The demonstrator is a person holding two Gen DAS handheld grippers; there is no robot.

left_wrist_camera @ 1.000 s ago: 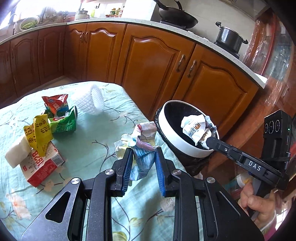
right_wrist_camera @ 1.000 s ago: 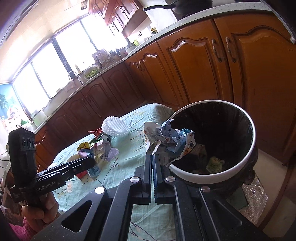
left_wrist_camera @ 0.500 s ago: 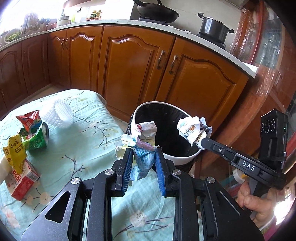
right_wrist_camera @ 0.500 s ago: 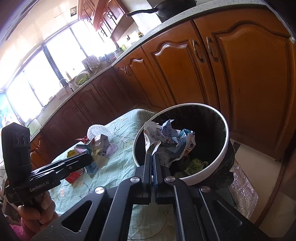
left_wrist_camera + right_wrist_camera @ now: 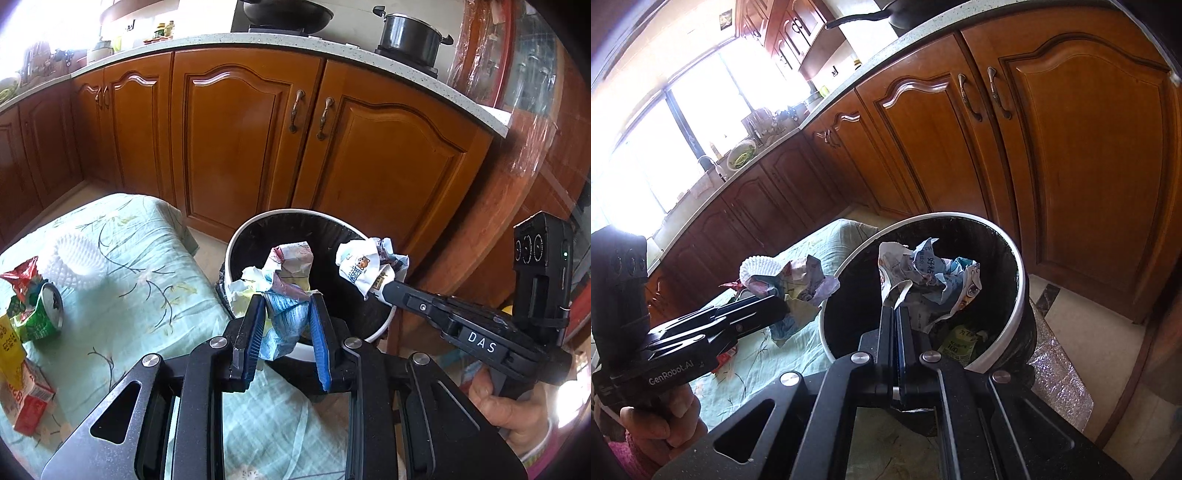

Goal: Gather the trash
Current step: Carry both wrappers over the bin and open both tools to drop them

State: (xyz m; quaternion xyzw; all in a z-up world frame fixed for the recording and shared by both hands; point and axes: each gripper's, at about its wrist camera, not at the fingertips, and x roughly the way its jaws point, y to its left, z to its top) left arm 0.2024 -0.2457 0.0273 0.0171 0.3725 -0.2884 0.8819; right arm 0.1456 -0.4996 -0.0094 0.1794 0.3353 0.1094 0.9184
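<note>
Progress check on the trash run: I'd call it partway, maybe around the middle. Both grippers are loaded and hanging right at the bin (image 5: 236, 254), so 2 pieces look about ready to drop, but neither has been let go.

The left gripper (image 5: 288, 314) has its blue-padded fingers (image 5: 318, 332) partly closed around a crumpled blue and white wrapper wad (image 5: 284, 295). That wad sits over the near rim of the bin, right off the desk's right edge. The right gripper (image 5: 894, 314) has its fingers pinched almost fully together on a thin edge of a crumpled printed paper ball (image 5: 931, 277), and that one hangs well inside the mouth of the bin. From the left wrist view the same ball shows at the tip of the other tool, over the black liner.

Already done, going by what lies in there: at least 1 greenish wrapper (image 5: 964, 338) sits at the bottom of the bin. Can't tell how much else is under it, the liner is dark.

Left to do on the desk (image 5: 122, 280): a green can (image 5: 44, 314) lying on its side near the left edge, a red snack bag (image 5: 20, 277) beside it, a red and white carton (image 5: 27, 406) at the left edge, something yellow just above the carton, and a white foam fruit net (image 5: 77, 258) toward the far side. So at least 5 more pieces after these 2 go in.
</note>
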